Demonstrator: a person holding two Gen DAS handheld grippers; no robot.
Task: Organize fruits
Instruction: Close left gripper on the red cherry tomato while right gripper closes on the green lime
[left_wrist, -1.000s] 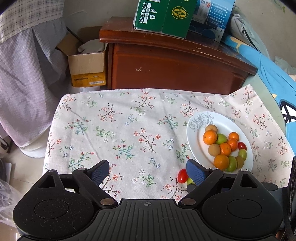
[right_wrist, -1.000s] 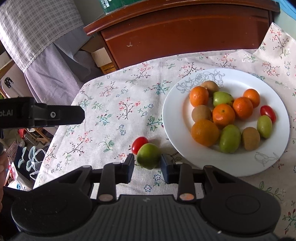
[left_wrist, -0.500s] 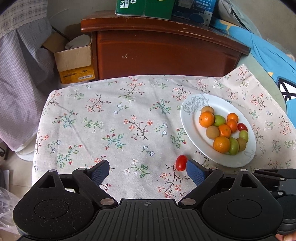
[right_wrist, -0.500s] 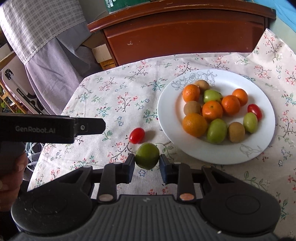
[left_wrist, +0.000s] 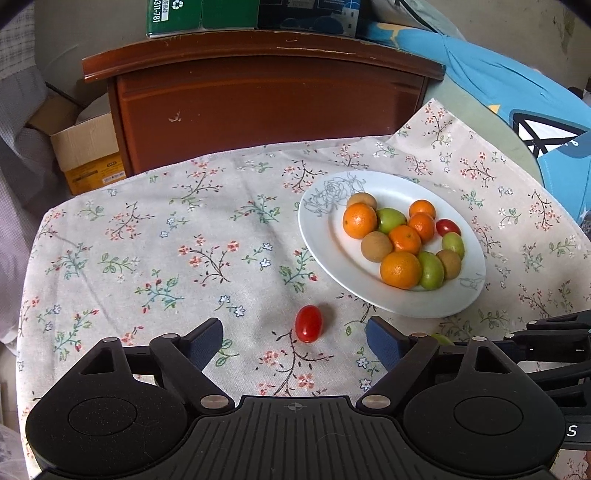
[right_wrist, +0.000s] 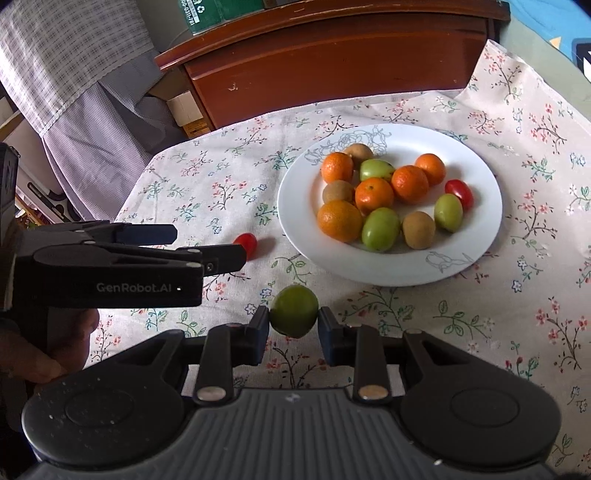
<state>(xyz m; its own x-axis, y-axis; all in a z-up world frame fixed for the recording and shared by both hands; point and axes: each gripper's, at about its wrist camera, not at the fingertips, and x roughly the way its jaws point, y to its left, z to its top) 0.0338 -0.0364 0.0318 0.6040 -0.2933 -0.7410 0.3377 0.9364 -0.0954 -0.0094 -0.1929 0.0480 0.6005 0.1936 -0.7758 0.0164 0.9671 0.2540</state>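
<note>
A green fruit (right_wrist: 294, 311) is being clamped in the right gripper (right_wrist: 294, 325) jaws, lifted just short of the plate (right_wrist: 480, 236); a cherry tomato (left_wrist: 308, 323) is being framed left of the plate by the left gripper (left_wrist: 295, 341), jaws wide apart.

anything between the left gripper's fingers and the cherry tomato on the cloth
Nothing: the left wrist view shows only bare floral tablecloth between the open left gripper and the cherry tomato, which lies just ahead of its fingers.

A beige cloth (left_wrist: 207, 236) sprigged with small red, blue and green flowers; a white plate (right_wrist: 476, 254) with grey line drawings, holding orange, green, brown and red fruit; one glossy red tomato (left_wrist: 308, 323).
</note>
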